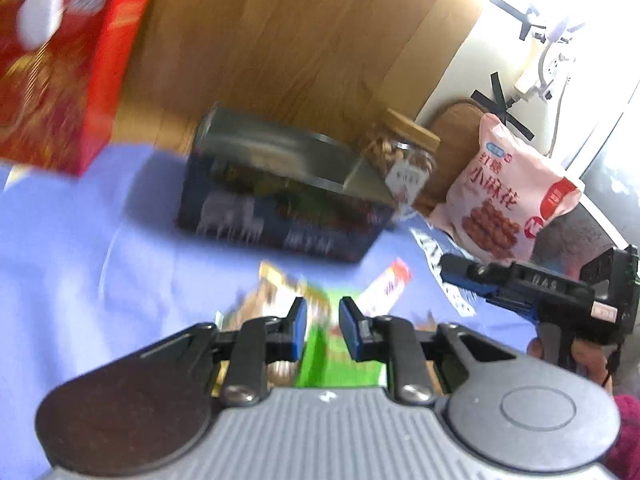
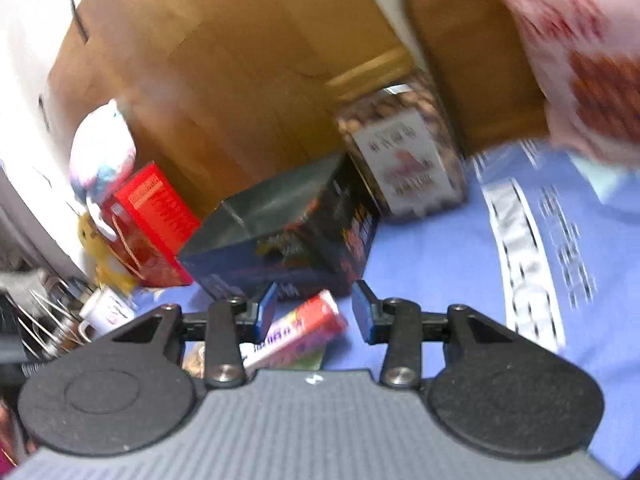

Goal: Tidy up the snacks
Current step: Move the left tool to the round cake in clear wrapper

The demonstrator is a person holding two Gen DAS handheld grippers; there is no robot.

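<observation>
- 1 open dark-blue tin box [image 1: 280,200] in the middle of the blue cloth [image 1: 80,248], lid off; contents too blurred to tell.
- 1 red carton [image 1: 60,80] to the L of the tin, near it; something white and blurry sits on top.
- 1 clear jar [image 1: 400,152] w/ wooden lid, full of brown snacks, just behind the tin's R corner.
- 1 pink snack bag [image 1: 508,196] standing R of the jar, leaning on a brown woven mat by the wall.
- 1 pink/red stick pack [image 2: 300,328] lying on the cloth in front of the tin; beside it 1 green packet [image 1: 320,344], plus a tan one, too blurred to tell apart properly.
- L gripper [image 1: 322,330]: fingers apart by a small gap, holding nothing, hovering over the green packet.
- R gripper [image 2: 314,310]: fingers wider apart, empty; the stick pack shows between and below them, contact can't tell.
</observation>
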